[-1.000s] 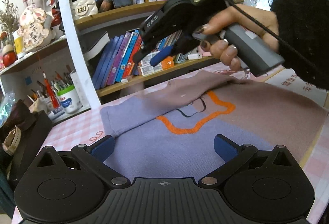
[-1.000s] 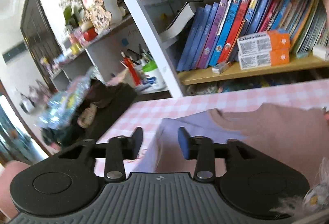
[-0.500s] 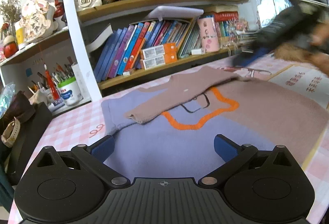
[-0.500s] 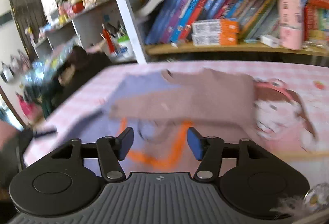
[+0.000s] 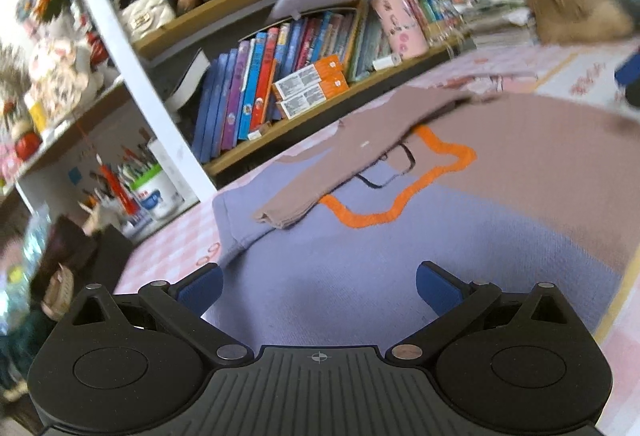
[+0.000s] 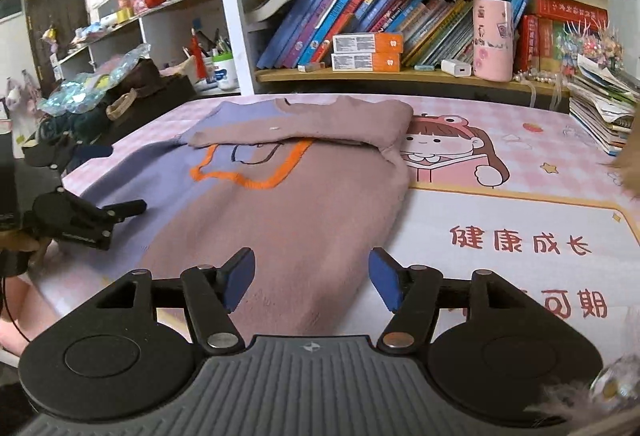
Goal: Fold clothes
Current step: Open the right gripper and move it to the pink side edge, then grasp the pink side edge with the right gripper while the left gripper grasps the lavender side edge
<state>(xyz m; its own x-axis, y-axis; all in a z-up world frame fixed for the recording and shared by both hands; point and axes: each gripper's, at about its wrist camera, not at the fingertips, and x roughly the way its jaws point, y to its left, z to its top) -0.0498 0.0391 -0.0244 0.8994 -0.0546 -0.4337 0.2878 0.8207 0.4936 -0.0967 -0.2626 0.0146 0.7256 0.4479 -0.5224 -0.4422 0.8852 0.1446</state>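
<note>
Right gripper (image 6: 311, 282): jaws opening, nothing between pads, above sweater hem | left gripper (image 5: 318, 286): jaws apart, empty | sweater (image 6: 288, 204): flat on table mat (image 6: 500, 196), sleeve folded across chest, before bookshelf (image 6: 400, 76)

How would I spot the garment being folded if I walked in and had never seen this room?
Find the bookshelf crammed with colourful books, then look at the pink checked table cover in front of it. The sweater lies flat there, one sleeve folded across its chest. It is the only clothing on the cover: half lilac, half dusty brown, with an orange outline stitched on the front.
</note>
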